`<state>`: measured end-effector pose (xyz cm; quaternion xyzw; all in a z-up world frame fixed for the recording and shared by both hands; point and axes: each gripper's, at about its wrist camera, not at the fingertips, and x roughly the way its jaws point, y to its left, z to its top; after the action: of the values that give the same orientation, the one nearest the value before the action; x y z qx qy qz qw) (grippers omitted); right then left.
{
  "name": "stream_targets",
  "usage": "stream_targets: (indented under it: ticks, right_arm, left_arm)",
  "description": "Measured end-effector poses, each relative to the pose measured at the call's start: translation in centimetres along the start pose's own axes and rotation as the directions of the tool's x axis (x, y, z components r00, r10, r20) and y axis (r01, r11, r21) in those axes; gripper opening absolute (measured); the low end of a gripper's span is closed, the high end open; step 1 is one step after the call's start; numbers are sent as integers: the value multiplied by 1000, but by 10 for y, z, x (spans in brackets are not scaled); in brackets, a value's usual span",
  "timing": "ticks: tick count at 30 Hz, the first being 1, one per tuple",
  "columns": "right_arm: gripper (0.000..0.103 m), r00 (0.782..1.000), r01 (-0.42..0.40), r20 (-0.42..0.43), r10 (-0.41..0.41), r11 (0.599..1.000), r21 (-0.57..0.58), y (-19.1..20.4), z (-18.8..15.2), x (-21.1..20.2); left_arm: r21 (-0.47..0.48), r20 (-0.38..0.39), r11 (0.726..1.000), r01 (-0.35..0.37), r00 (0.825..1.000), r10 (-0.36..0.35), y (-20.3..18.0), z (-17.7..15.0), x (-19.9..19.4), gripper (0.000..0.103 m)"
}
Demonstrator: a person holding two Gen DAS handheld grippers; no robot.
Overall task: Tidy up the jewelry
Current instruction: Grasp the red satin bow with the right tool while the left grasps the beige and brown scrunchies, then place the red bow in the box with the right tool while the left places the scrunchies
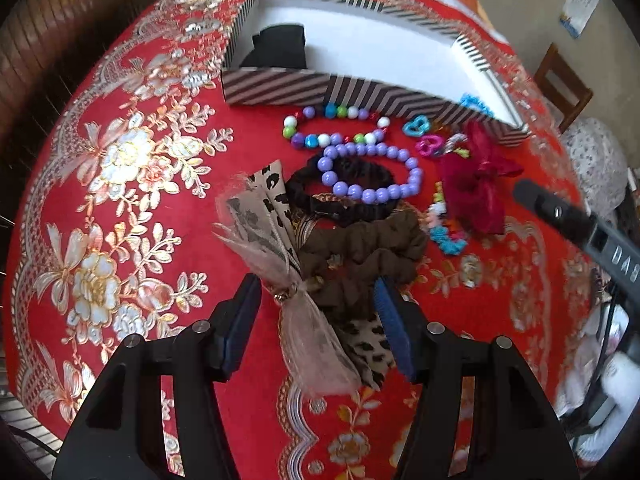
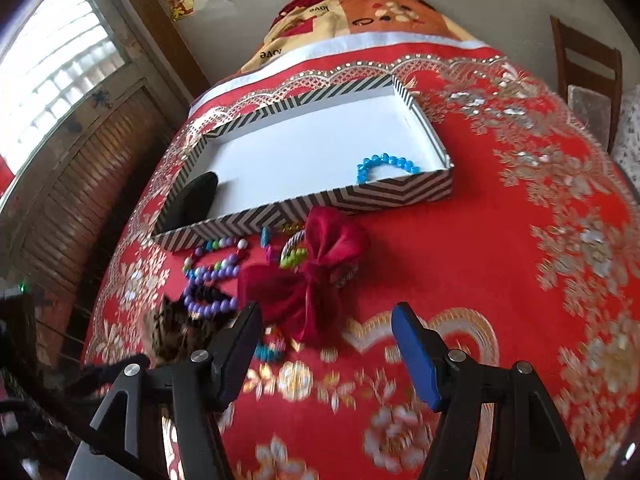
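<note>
My left gripper (image 1: pixel 318 300) is open, its fingers on either side of a brown scrunchie with a leopard-print and tulle bow (image 1: pixel 316 276). Beyond it lie a black scrunchie (image 1: pixel 316 200), a purple bead bracelet (image 1: pixel 372 176), a multicoloured bead bracelet (image 1: pixel 332 128), a red bow (image 1: pixel 476 180) and small coloured clips (image 1: pixel 444 228). The striped box (image 1: pixel 360 92) stands behind. My right gripper (image 2: pixel 326 320) is open and empty, just in front of the red bow (image 2: pixel 308 284). A blue bead bracelet (image 2: pixel 384 166) and a black item (image 2: pixel 196 200) lie in the box (image 2: pixel 360 196).
A red embroidered cloth (image 2: pixel 500 260) covers the table. A wooden chair (image 2: pixel 588 68) stands at the far right, a window and slatted wood panel (image 2: pixel 68 184) at the left. The right gripper's body shows at the right of the left wrist view (image 1: pixel 576 220).
</note>
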<state>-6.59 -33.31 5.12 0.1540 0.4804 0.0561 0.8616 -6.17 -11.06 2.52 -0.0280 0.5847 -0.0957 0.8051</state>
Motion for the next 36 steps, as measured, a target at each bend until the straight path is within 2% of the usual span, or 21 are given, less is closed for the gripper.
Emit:
stream_targets:
  ticks: [3, 5, 6, 7, 10, 12, 18, 25, 30, 36]
  right_arm:
    - [55, 999, -35, -25, 35, 999, 17, -3, 12, 19]
    - [49, 998, -46, -41, 46, 999, 14, -3, 16, 29]
    - [40, 997, -49, -54, 50, 999, 12, -2, 17, 36]
    - [27, 996, -53, -73, 54, 999, 11, -2, 18, 43]
    - [13, 996, -70, -62, 69, 997, -13, 1, 18, 43]
    - [10, 996, -78, -41, 76, 995, -58, 6, 17, 31]
    - [10, 993, -119, 3, 119, 988, -94, 6, 25, -11]
    - [10, 991, -107, 73, 114, 989, -102, 4, 56, -37]
    - [10, 993, -65, 90, 75, 991, -115, -8, 87, -33]
    - [10, 998, -24, 62, 32, 991, -130, -21, 127, 2]
  left_arm:
    - [-24, 7, 999, 21, 1000, -21, 1, 3, 7, 58]
    - [-16, 25, 1000, 22, 999, -22, -1, 5, 7, 50]
    - [-6, 24, 1000, 27, 999, -27, -2, 6, 7, 35]
    - [-2, 16, 999, 45, 999, -45, -2, 7, 8, 29]
    - [-16, 5, 998, 68, 998, -68, 3, 6, 1, 25]
    - [-13, 4, 996, 87, 996, -87, 8, 5, -13, 24]
    - [15, 55, 991, 135, 989, -136, 20, 9, -58, 24]
    - [43, 133, 984, 172, 975, -176, 9, 55, -87, 24]
    - [57, 169, 985, 163, 971, -171, -4, 97, -85, 24]
    - [61, 177, 994, 96, 979, -105, -24, 157, -45, 24]
